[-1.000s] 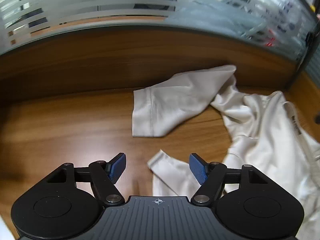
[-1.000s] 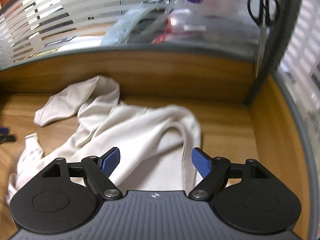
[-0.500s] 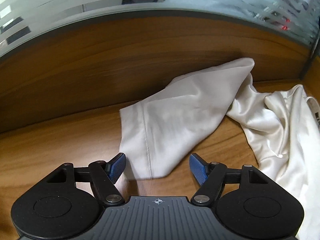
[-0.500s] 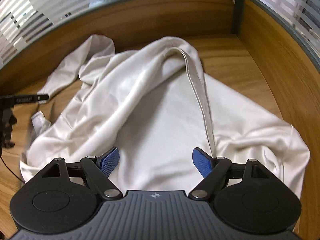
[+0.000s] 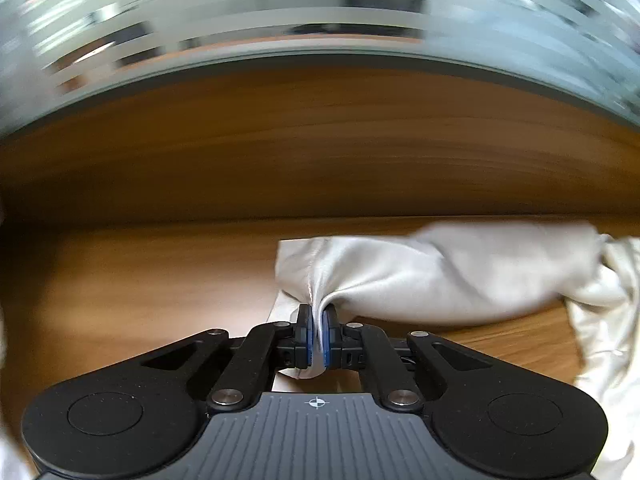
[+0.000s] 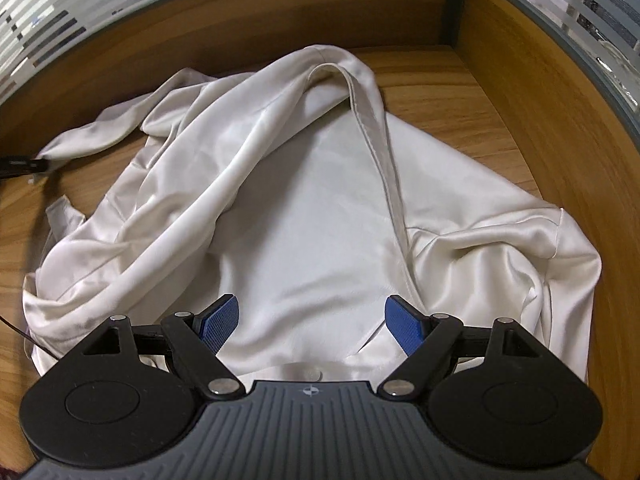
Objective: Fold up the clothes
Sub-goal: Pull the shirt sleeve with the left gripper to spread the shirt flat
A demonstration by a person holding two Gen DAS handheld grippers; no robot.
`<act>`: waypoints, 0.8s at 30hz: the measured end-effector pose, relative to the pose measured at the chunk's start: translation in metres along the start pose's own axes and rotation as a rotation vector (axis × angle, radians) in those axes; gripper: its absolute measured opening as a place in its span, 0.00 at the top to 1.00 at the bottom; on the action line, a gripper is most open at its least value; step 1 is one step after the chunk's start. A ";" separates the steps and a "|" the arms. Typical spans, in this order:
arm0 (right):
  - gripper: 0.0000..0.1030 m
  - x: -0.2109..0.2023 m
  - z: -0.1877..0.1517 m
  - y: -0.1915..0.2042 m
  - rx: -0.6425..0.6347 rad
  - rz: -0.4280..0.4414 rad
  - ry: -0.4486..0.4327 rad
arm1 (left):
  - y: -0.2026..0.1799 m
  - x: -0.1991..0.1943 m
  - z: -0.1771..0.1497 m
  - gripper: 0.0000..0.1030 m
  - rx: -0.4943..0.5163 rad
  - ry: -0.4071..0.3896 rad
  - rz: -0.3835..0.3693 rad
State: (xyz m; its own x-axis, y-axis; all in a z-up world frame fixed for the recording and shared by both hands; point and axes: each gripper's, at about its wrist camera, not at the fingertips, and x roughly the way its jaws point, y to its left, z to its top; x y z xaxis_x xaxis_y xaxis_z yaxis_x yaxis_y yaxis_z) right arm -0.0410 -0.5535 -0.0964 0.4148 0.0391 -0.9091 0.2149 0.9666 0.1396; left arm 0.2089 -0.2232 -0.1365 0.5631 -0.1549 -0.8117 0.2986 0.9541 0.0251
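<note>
Left wrist: hand-held gripper (image 5: 319,334) now pinching sleeve (image 5: 440,276).

Black claw (image 5: 318,334), blue ribbed pads (image 6: 218,322)

Left gripper (image 5: 319,334) just closed, pinching white garment's sleeve (image 5: 440,276) hem; rest trailing rightward over wooden desk (image 5: 140,292).

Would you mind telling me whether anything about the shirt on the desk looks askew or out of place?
The shirt is far from flat: it lies crumpled on the desk, one edge flipped over its middle and a sleeve trailing sideways, its cuff pinched in the left gripper. Nothing looks damaged.
</note>
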 end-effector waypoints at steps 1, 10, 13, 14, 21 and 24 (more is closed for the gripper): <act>0.18 0.001 -0.001 0.002 -0.005 0.001 0.003 | 0.013 -0.004 -0.003 0.93 -0.027 0.010 0.018; 0.18 -0.003 -0.007 0.024 -0.051 0.005 -0.004 | 0.116 -0.042 -0.056 0.93 -0.167 0.090 0.176; 0.18 -0.006 -0.008 0.035 -0.063 0.003 -0.017 | 0.144 -0.056 -0.075 0.93 -0.203 0.106 0.221; 0.18 -0.008 -0.009 0.039 -0.066 0.002 -0.021 | 0.152 -0.061 -0.081 0.93 -0.213 0.104 0.231; 0.18 -0.015 -0.015 0.059 -0.095 -0.004 -0.046 | 0.194 -0.093 -0.115 0.94 -0.236 0.099 0.387; 0.18 -0.018 -0.017 0.063 -0.104 -0.012 -0.057 | 0.202 -0.105 -0.125 0.91 -0.273 0.085 0.344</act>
State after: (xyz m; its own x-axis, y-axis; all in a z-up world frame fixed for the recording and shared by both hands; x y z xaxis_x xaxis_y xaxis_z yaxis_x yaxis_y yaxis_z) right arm -0.0500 -0.4893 -0.0783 0.4631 0.0153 -0.8862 0.1288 0.9881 0.0844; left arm 0.1141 0.0175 -0.1193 0.5252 0.1945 -0.8284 -0.1162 0.9808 0.1566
